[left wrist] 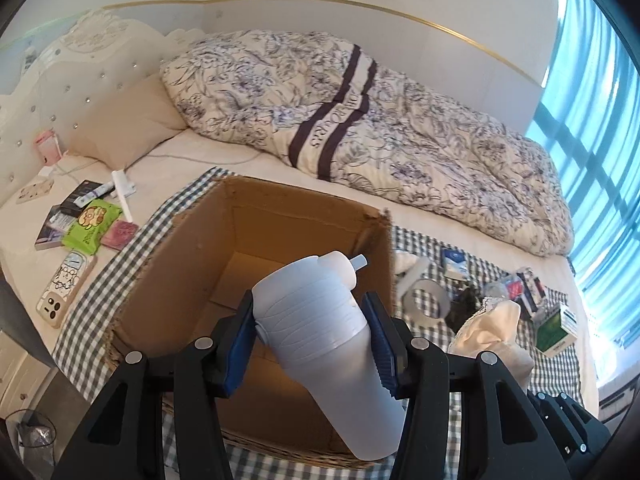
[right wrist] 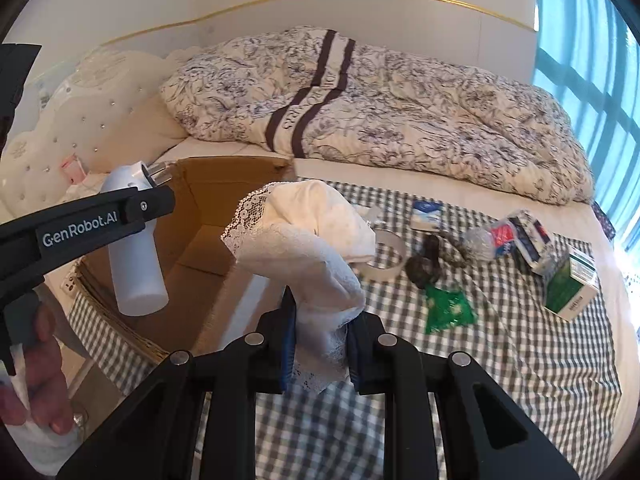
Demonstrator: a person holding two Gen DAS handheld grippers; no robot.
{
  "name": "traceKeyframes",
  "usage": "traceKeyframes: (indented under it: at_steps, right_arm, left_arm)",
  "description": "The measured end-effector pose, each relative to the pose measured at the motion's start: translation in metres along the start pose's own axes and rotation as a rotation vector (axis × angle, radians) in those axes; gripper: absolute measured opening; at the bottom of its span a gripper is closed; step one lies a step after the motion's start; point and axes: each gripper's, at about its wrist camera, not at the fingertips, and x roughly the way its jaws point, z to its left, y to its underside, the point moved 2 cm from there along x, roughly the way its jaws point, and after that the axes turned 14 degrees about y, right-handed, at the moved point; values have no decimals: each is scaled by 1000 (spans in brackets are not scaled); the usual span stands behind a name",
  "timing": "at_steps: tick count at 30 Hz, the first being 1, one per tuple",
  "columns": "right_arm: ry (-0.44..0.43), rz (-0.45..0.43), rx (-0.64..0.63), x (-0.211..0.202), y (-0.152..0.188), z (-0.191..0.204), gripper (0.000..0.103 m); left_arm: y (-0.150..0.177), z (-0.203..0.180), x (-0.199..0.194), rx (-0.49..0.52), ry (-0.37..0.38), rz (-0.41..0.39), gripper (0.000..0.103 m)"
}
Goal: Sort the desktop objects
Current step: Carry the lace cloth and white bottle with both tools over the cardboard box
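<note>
Hanging tilted over the cardboard box (left wrist: 248,248), the bottle (left wrist: 320,320) is clamped by the left gripper (left wrist: 312,344); the lace cloth (right wrist: 304,248), pinched by the right gripper (right wrist: 320,344), is held just right of it.

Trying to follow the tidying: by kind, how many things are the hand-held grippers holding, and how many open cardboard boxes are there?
Pale bottle, in the left hand-held gripper: 1
White lace cloth, in the right hand-held gripper: 1
Open cardboard box: 1
Total: 3

Tape roll (left wrist: 426,302) right of box (left wrist: 224,240) (on bed)
</note>
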Motion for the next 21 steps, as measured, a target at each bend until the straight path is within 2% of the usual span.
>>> traceKeyframes:
  at_steps: [21]
  right_arm:
    - [-71, 41, -115, 33, -11, 76, 20]
  left_arm:
    - [0, 61, 30, -85, -53, 41, 53]
